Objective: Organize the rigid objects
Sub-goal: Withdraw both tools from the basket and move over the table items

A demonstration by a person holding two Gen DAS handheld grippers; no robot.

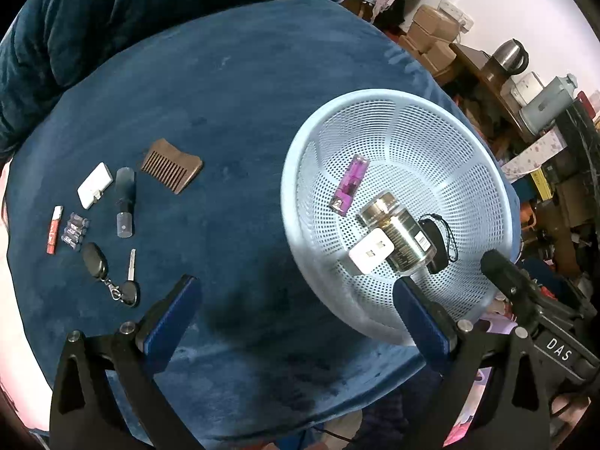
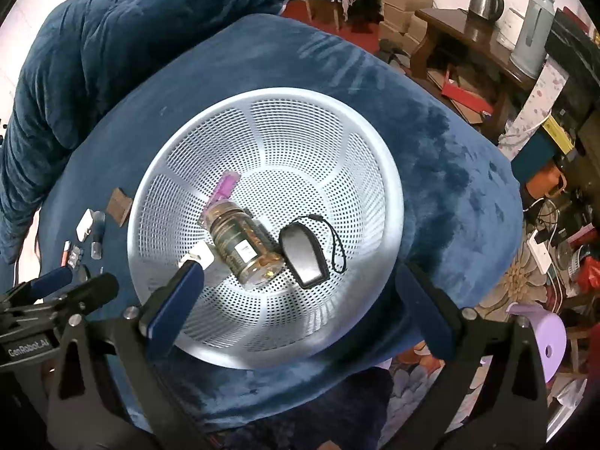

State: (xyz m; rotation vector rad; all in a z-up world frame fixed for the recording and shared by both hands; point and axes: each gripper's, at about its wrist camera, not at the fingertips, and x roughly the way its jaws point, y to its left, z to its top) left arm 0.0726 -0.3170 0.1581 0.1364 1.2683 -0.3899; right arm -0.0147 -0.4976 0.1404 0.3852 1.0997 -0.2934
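Blue-padded and spread wide, our left gripper (image 1: 296,302) hovered empty over the velvet cloth (image 1: 232,112). Our right gripper (image 2: 300,296) hung likewise open above the perforated basket (image 2: 390,202), where a jar (image 2: 245,247) lay at centre; the comb (image 1: 171,167) sat at ten o'clock of the left gripper.

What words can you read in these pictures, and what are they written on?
"DAS": on the black gripper frame, low right in the left wrist view.
"GenRobot.AI": on the black gripper frame, low left in the right wrist view.
Jar label: too small to read.
Batteries and red tube: print too blurred.
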